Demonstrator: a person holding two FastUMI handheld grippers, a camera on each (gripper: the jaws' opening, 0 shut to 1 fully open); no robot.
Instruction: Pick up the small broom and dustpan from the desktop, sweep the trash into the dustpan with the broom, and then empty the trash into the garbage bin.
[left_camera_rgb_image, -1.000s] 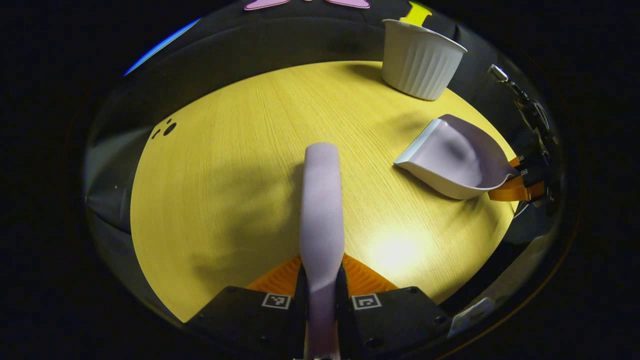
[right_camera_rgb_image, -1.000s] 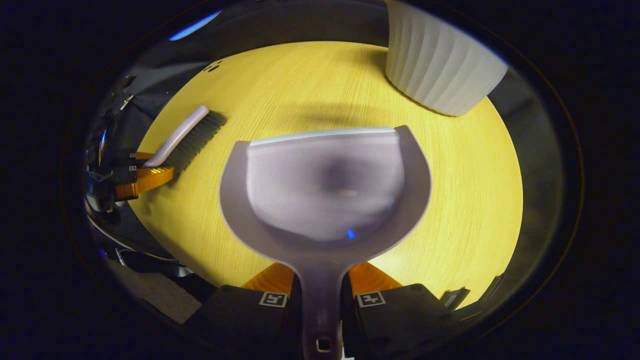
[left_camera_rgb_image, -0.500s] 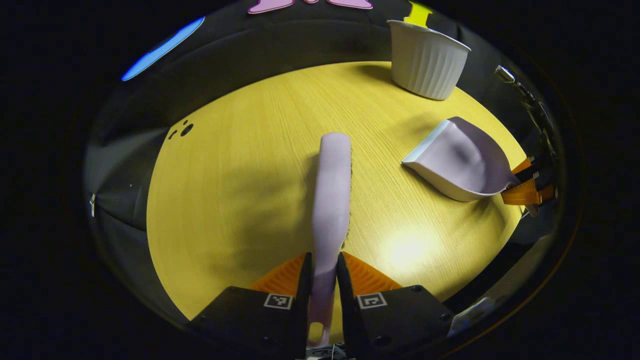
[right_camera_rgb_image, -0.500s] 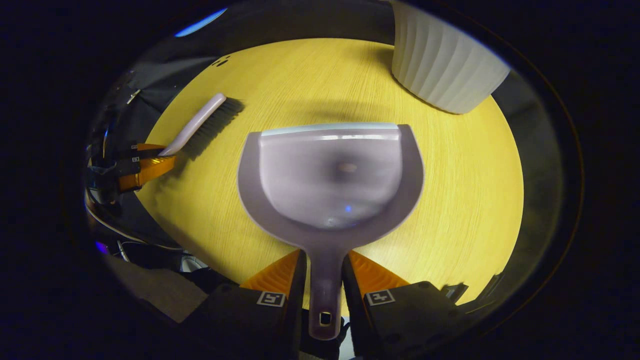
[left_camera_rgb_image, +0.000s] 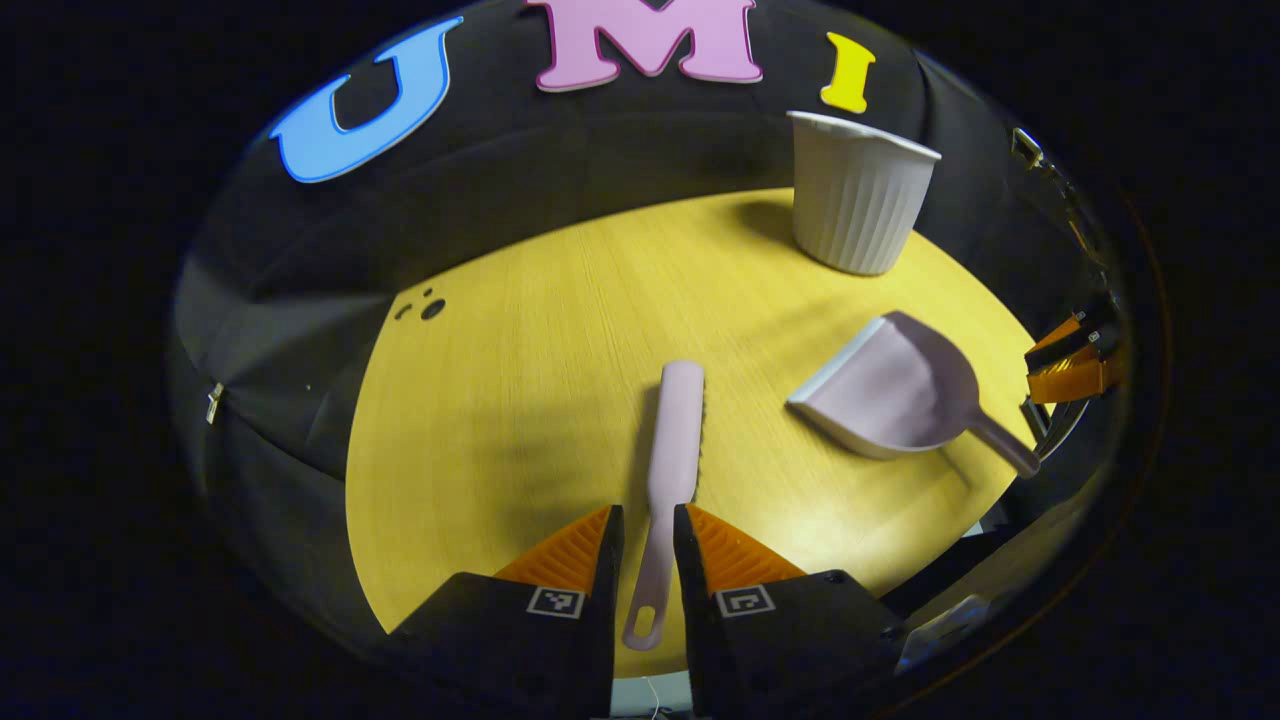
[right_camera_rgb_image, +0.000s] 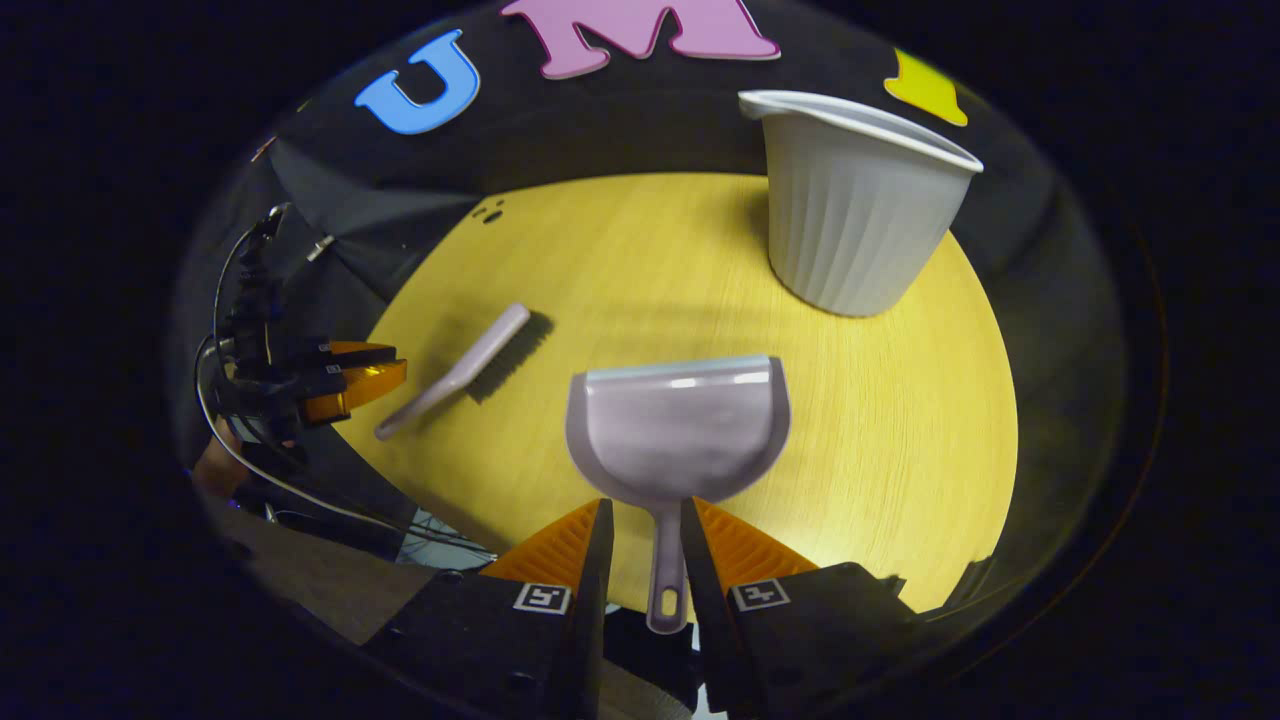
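The small pale broom (left_camera_rgb_image: 672, 440) lies flat on the yellow round table (left_camera_rgb_image: 500, 400), bristles to its right. Its handle end rests between the fingers of my left gripper (left_camera_rgb_image: 647, 512), which is open with gaps on both sides. The pale dustpan (right_camera_rgb_image: 680, 425) sits on the table, mouth facing away. Its handle lies loosely between the fingers of my open right gripper (right_camera_rgb_image: 645, 505). From the left gripper view the dustpan (left_camera_rgb_image: 890, 395) is to the right, with the right gripper (left_camera_rgb_image: 1070, 365) behind its handle. The right gripper view has the broom (right_camera_rgb_image: 460, 372) at the left, near the left gripper (right_camera_rgb_image: 350, 385).
A white ribbed garbage bin (left_camera_rgb_image: 860, 195) stands upright at the table's far right; it looms close ahead in the right gripper view (right_camera_rgb_image: 850, 220). A few small dark spots (left_camera_rgb_image: 425, 305) mark the far left of the tabletop. Cables (right_camera_rgb_image: 240, 300) hang beyond the left edge.
Both grippers have let go and drawn back toward the near edge. The broom and dustpan now lie on the table, only their handle ends between the fingers.
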